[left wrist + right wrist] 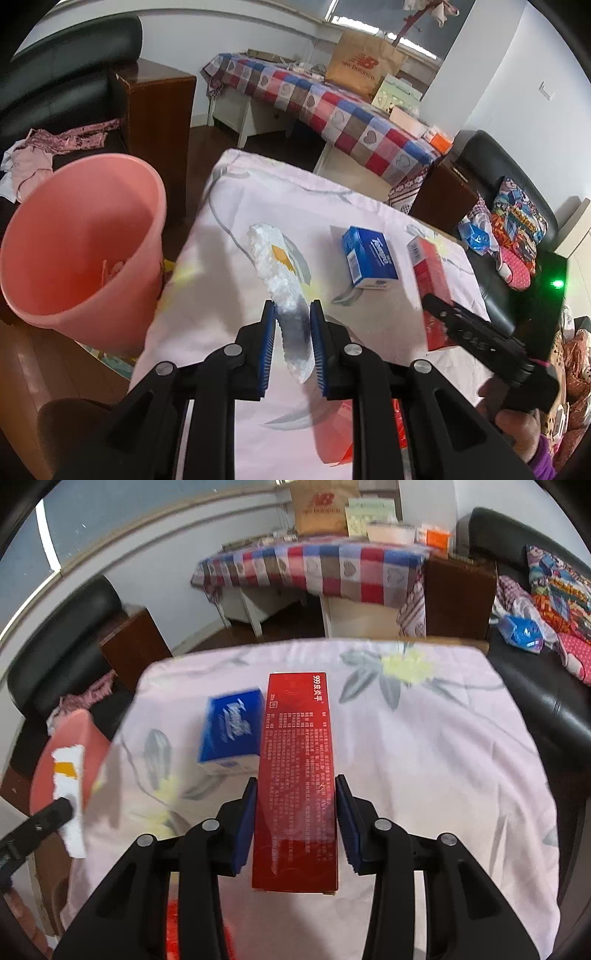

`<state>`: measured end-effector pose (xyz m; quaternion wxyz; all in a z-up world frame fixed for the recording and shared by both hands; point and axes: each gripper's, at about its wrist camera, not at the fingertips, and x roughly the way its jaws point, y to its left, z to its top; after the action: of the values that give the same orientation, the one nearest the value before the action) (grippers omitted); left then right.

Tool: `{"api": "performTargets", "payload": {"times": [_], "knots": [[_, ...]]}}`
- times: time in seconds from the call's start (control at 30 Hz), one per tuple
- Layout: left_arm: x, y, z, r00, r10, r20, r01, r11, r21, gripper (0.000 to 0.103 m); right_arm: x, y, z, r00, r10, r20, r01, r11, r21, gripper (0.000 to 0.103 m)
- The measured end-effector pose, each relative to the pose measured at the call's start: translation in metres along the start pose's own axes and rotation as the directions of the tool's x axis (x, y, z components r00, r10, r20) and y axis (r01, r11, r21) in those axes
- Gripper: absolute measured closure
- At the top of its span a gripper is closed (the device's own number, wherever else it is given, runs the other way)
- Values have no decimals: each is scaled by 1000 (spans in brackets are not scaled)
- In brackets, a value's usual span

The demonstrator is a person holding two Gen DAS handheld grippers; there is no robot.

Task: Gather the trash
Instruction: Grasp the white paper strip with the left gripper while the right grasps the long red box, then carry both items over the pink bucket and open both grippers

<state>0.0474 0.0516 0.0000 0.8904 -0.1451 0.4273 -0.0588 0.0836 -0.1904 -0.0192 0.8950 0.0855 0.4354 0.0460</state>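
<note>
My left gripper [292, 304] is shut on a strip of white foam [273, 266] with a yellow patch, holding it above the pink flowered tablecloth [229, 314]. The right wrist view shows that foam [68, 775] in front of the pink bucket [74, 738]. The bucket [85, 240] stands left of the table, open, with scraps inside. My right gripper [295, 779] is shut on a long red carton [299, 775], its pads against both long sides. A blue Tempo tissue box [231, 731] lies on the cloth just left of the carton.
Behind stands a table with a checked cloth [351, 122] and a brown paper bag [364, 62]. Black sofas with clothes and cushions flank the table [546, 686]. A translucent red sheet [332, 435] lies near the front edge. A hand [517, 424] holds the right gripper.
</note>
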Motion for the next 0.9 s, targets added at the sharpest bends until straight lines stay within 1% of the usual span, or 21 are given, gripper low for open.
{"api": "performTargets", "payload": {"times": [0.17, 0.33, 0.43, 0.47, 0.63, 0.73, 0.9], "knots": [[-14, 5, 2, 999, 10, 39, -10, 1000, 8, 85, -28, 22, 7, 997, 45, 65, -42, 998, -44, 62], [-29, 15, 2, 997, 30, 69, -30, 1000, 4, 85, -44, 54, 10, 990, 113, 81, -104, 989, -107, 62], [-36, 21, 3, 994, 56, 89, -57, 998, 8, 85, -48, 76, 9, 986, 150, 75, -137, 978, -155, 62], [-38, 23, 4, 994, 61, 94, -62, 998, 7, 88, -48, 82, 10, 985, 159, 72, -146, 975, -167, 62], [-50, 40, 9, 988, 94, 119, -94, 996, -8, 88, -46, 123, 12, 977, 208, 55, -190, 953, -236, 62], [-56, 50, 13, 985, 109, 135, -108, 994, -13, 88, -42, 142, 14, 971, 239, 33, -223, 942, -252, 62], [-65, 68, 21, 977, 137, 164, -134, 991, -28, 88, -34, 173, 17, 963, 268, 6, -256, 926, -279, 62]]}}
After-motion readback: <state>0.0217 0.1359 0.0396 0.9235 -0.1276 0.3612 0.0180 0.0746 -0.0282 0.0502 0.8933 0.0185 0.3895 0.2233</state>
